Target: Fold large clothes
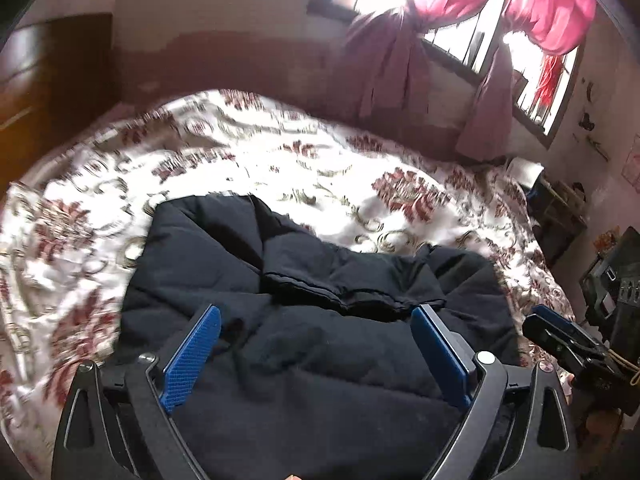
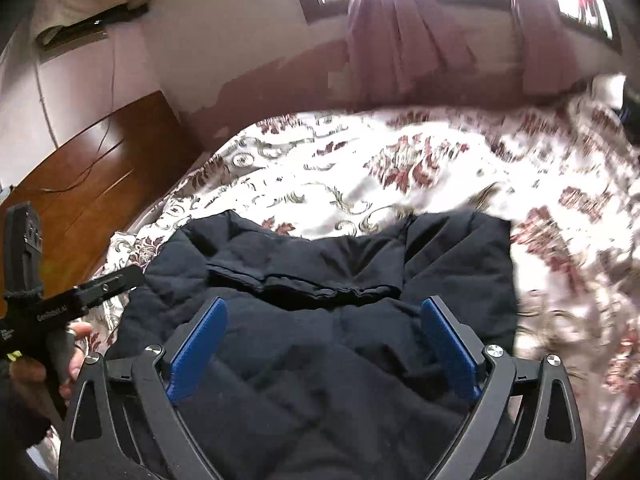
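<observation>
A black padded jacket (image 1: 312,344) lies folded on the flowered bedspread (image 1: 248,160), with a sleeve laid across its upper part. My left gripper (image 1: 316,316) hovers above it, blue pads wide apart, nothing between them. In the right wrist view the same jacket (image 2: 332,320) fills the lower middle, and my right gripper (image 2: 324,304) stands open over it, holding nothing. The left gripper's body (image 2: 52,304) shows at the left edge there, held in a hand (image 2: 76,344). The right gripper (image 1: 560,336) shows at the right edge of the left wrist view.
The bedspread (image 2: 400,168) covers the bed around the jacket. A wooden headboard (image 2: 88,184) stands at the left. Windows with pink curtains (image 1: 440,32) are behind the bed. Dark furniture with clutter (image 1: 560,208) sits at the right of the bed.
</observation>
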